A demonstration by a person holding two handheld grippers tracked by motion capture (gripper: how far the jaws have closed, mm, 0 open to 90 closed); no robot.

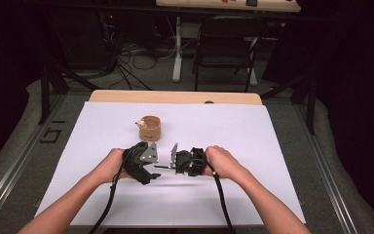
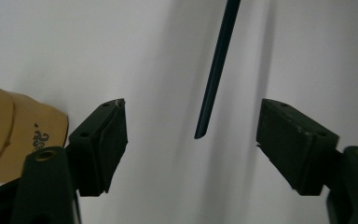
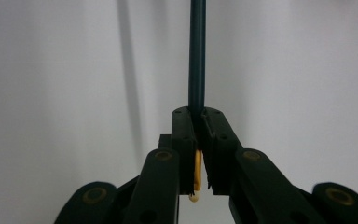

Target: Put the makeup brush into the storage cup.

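Held level above the white sheet [image 1: 233, 131] is a thin dark stick [image 3: 197, 56], with my right gripper [image 3: 198, 114] shut on its yellow end [image 3: 197, 170], which has a cream tip. In the high view the right gripper [image 1: 176, 166] points left at my left gripper [image 1: 155, 169], and the stick [image 1: 164, 167] spans the gap between them. My left gripper [image 2: 192, 112] is open; the stick's free end [image 2: 204, 121] lies between its jaws without touching either pad. A tan round holder [image 1: 150, 127] stands on the sheet just beyond the left gripper.
A small cream piece [image 1: 139, 123] sits at the holder's left rim. The holder [image 2: 9, 126] appears close beside the left jaw in the left gripper view. The wooden table edge [image 1: 175, 96] borders the sheet at the back, with a black chair [image 1: 224, 44] behind it.
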